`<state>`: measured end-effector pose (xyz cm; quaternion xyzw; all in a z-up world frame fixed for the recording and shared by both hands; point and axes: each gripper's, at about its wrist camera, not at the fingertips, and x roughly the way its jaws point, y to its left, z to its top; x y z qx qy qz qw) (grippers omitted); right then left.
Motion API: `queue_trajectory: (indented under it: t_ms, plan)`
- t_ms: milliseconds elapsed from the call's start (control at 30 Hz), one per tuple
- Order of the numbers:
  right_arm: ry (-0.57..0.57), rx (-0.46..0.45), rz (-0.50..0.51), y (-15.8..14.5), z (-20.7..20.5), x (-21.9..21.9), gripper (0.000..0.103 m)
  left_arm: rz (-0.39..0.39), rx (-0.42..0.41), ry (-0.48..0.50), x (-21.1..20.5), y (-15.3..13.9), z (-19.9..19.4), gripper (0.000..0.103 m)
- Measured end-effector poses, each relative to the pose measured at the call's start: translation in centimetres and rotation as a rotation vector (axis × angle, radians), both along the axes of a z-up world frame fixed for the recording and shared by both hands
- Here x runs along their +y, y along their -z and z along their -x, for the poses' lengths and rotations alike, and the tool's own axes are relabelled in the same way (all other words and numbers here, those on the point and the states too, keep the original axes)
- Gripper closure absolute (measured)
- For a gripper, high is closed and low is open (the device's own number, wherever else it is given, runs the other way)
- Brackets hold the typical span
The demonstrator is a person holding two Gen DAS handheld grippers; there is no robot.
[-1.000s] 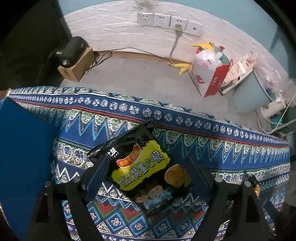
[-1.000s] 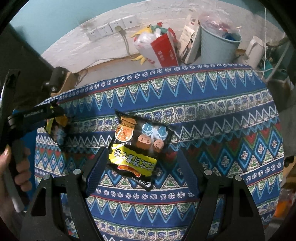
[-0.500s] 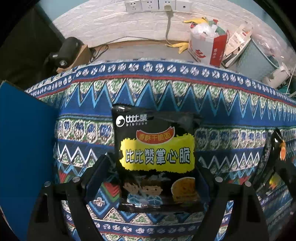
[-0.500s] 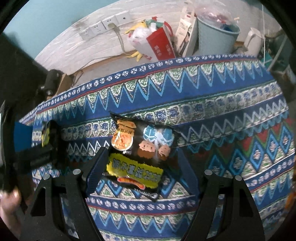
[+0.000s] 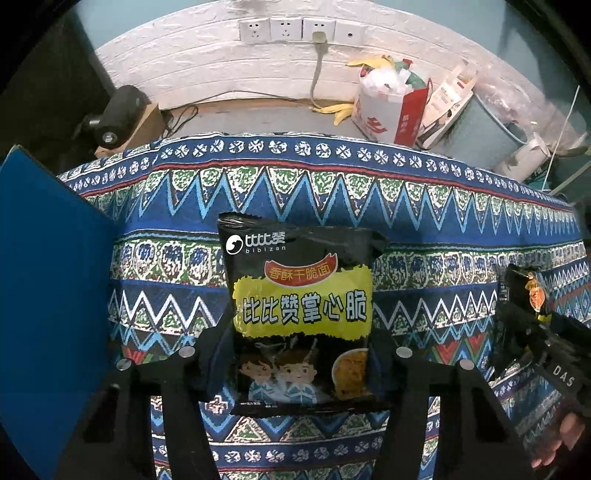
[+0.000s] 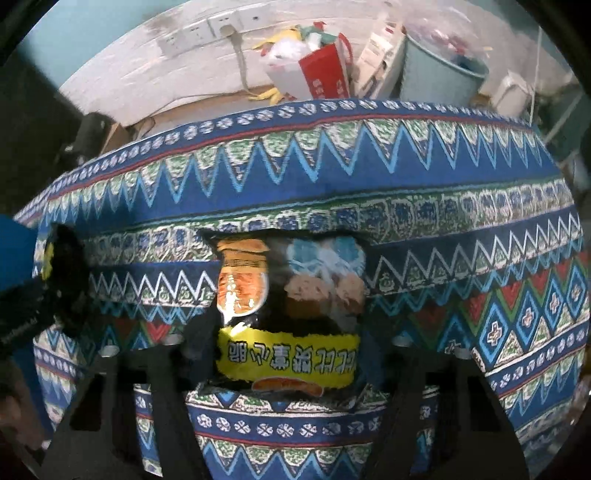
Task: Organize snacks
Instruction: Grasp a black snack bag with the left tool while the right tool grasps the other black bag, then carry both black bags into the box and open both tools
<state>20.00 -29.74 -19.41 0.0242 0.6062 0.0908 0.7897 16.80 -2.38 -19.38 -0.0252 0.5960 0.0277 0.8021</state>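
My left gripper (image 5: 299,354) is shut on a black and yellow snack packet (image 5: 301,295), held upright above the patterned tablecloth (image 5: 424,229). My right gripper (image 6: 284,332) is shut on a second packet of the same kind (image 6: 288,314), held with its print upside down over the cloth (image 6: 443,206). In the left wrist view the right gripper (image 5: 524,325) and its packet show edge-on at the right. In the right wrist view the left gripper (image 6: 55,288) and its packet edge show at the far left.
A blue board (image 5: 48,295) stands at the left of the table. Beyond the far table edge are a red and white bag of rubbish (image 5: 388,107), a pale blue bin (image 6: 439,74), a white kettle (image 5: 524,155), wall sockets (image 5: 299,29) and a black device on a cardboard box (image 5: 118,114).
Both packets have been lifted off the cloth and turned square to the cameras. Both grippers have closed on them and moved nearer to each other.
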Motion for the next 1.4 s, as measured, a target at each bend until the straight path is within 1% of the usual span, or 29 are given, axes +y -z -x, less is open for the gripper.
queue_trajectory:
  t_ms: [133, 267, 567, 767, 933, 1133, 1300, 1400]
  plan:
    - [-0.013, -0.005, -0.038, -0.5, 0.6, -0.2, 0.052, -0.003, -0.007, 0.009, 0.2, -0.4, 0.8, 0.043]
    - [-0.025, -0.03, -0.062, -1.9, 1.3, -0.1, 0.052, -0.01, -0.023, 0.02, 0.7, -1.2, 1.8, 0.043]
    - [-0.05, -0.086, -0.115, -5.0, 2.4, 0.6, 0.052, -0.011, -0.088, 0.037, 1.9, -4.5, 4.3, 0.043]
    - [-0.075, -0.13, -0.138, -7.5, 3.4, 1.8, 0.052, 0.01, -0.132, 0.05, 2.6, -6.9, 5.9, 0.043]
    - [-0.099, -0.157, -0.155, -9.2, 4.3, 2.9, 0.052, 0.002, -0.173, 0.064, 3.1, -8.6, 7.2, 0.043]
    - [-0.127, -0.191, -0.181, -11.2, 5.3, 4.1, 0.052, 0.01, -0.208, 0.059, 4.0, -10.3, 8.5, 0.043]
    - [-0.163, -0.223, -0.201, -13.2, 6.2, 5.5, 0.052, 0.0, -0.244, 0.062, 4.8, -11.7, 9.8, 0.043]
    - [-0.186, -0.242, -0.21, -14.2, 6.8, 6.6, 0.052, 0.01, -0.258, 0.057, 5.6, -12.4, 10.7, 0.043]
